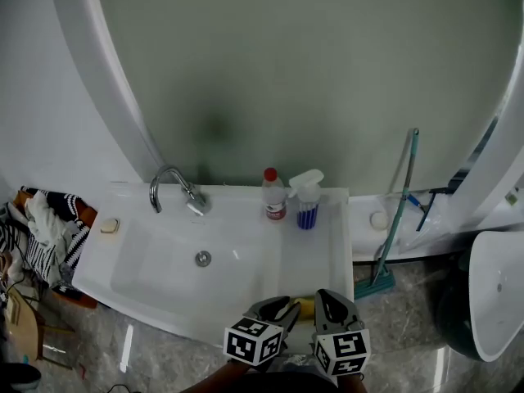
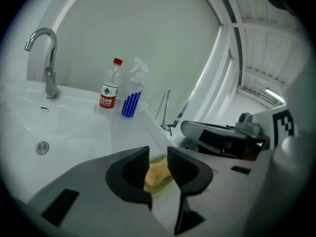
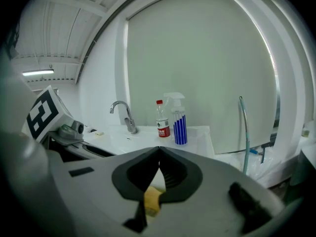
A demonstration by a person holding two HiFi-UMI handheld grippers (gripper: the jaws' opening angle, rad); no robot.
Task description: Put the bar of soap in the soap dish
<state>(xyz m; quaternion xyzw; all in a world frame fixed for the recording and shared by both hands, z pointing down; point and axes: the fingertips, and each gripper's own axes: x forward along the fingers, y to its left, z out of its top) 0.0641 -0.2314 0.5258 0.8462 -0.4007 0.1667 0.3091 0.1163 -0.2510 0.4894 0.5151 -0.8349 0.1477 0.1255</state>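
Presently the yellow bar of soap point(image 2: 157, 174) is pinched between the ribbed pads of the left gripper point(image 2: 158, 153), at the near right corner of the white sink point(image 1: 164, 256). The right gripper point(image 3: 159, 152) is held just beside it with its jaws pressed together on nothing, the soap being seen below them. A small beige dish point(image 1: 110, 225) is set on the sink's left rim, well apart from the soap.
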